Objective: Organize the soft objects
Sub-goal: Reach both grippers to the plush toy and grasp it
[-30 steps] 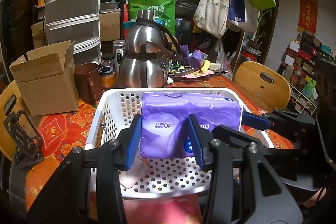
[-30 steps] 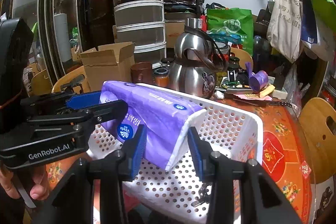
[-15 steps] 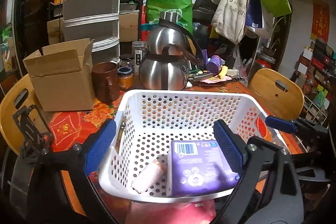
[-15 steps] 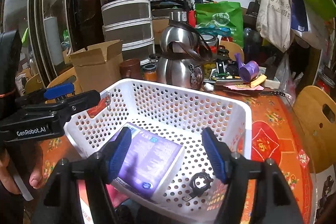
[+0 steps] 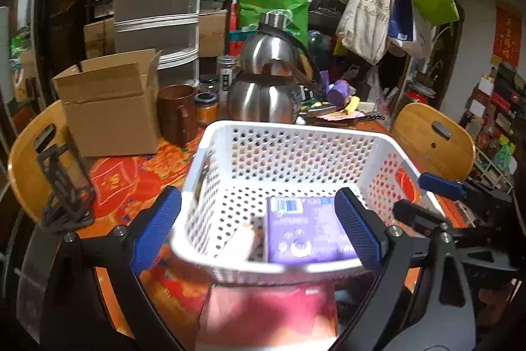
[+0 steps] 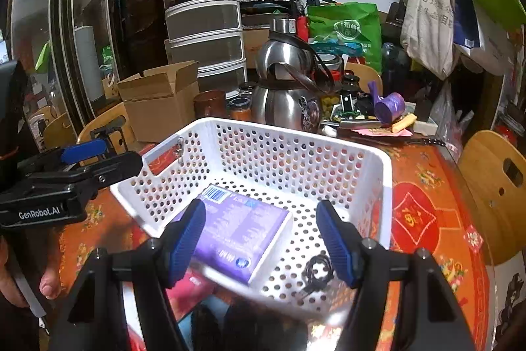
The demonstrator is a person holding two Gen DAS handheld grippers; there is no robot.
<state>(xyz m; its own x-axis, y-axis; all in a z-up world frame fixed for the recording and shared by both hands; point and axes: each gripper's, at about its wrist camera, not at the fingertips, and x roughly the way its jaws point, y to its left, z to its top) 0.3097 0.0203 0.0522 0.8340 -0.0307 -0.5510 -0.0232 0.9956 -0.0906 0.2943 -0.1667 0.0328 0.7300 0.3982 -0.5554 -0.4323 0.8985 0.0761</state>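
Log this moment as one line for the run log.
tissue pack: lying flat in white basket | left gripper: open, empty | right gripper: open, empty | both above basket's near edge

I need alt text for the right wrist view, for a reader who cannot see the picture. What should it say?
A purple tissue pack lies flat inside a white perforated basket on a red patterned tablecloth, seen between the open blue pads of the right hand-held gripper. The left hand-held gripper is at the left edge, a steel kettle and cardboard box behind.
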